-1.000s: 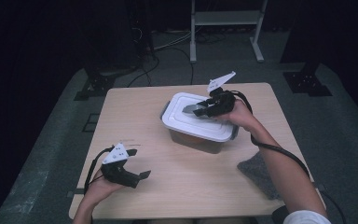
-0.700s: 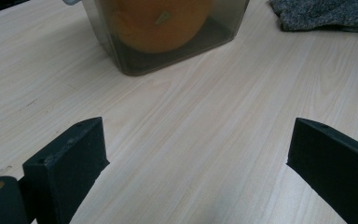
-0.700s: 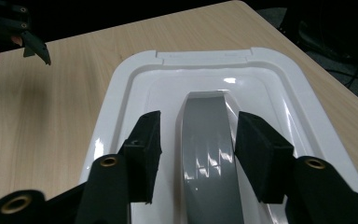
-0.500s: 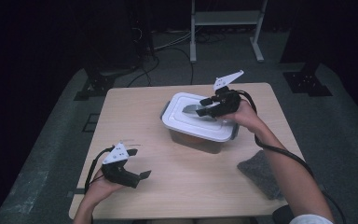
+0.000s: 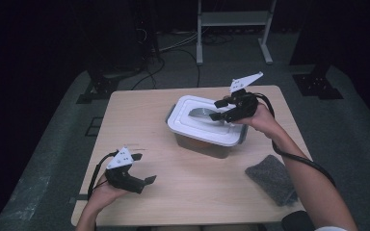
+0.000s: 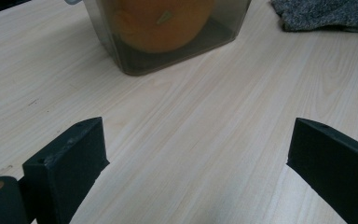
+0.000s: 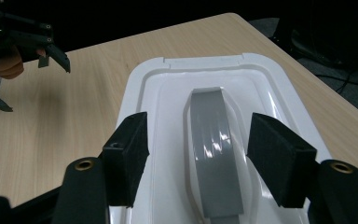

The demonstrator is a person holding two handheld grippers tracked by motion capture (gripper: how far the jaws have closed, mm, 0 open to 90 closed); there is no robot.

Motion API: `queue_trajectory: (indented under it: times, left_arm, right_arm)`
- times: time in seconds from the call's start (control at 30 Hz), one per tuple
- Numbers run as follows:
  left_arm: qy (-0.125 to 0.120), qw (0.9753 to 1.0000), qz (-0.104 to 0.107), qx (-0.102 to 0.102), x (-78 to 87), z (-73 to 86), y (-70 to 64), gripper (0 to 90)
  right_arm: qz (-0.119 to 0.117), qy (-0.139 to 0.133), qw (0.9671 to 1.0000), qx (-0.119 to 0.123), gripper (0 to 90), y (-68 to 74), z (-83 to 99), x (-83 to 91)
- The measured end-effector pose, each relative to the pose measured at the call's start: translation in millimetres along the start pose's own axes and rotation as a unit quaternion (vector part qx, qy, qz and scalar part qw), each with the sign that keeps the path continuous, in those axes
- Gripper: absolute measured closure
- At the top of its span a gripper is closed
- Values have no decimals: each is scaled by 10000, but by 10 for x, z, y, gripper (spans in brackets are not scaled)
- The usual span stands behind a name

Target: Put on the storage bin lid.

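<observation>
The left gripper [image 5: 142,180] rests near the table's [image 5: 139,120] front edge, jaws spread, nothing between them; its own view reveals an orange fruit [image 6: 161,23] inside the container [image 5: 204,142]. Farther off, the right gripper [image 7: 198,158], released, straddles the grey handle [image 7: 214,149] on the white lid [image 5: 192,126].

We hold our right gripper [image 5: 220,110] out at the end of an extended forearm, raised off the table, its jaws parted wide. Our left gripper [image 5: 144,180] sits low and near our body, wrist relaxed, jaws likewise spread apart.
</observation>
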State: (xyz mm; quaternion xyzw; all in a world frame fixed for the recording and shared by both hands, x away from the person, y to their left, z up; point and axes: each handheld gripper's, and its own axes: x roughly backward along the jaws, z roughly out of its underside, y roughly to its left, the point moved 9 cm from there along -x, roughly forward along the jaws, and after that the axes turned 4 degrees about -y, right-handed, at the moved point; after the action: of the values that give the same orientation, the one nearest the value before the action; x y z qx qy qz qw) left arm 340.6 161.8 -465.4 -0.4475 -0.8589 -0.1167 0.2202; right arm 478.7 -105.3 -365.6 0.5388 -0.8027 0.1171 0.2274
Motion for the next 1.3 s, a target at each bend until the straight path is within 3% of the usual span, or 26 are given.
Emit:
queue_trajectory:
  times: [0.5,1.3]
  left_arm:
    - [35,10000,26,-8,-18,7,-11,33]
    - [39,10000,7,-12,-22,10,-26,33]
  right_arm:
    - [218,-81,9997,-101,335,-47,113,348]
    - [461,-80,9985,-281,303,-45,388,738]
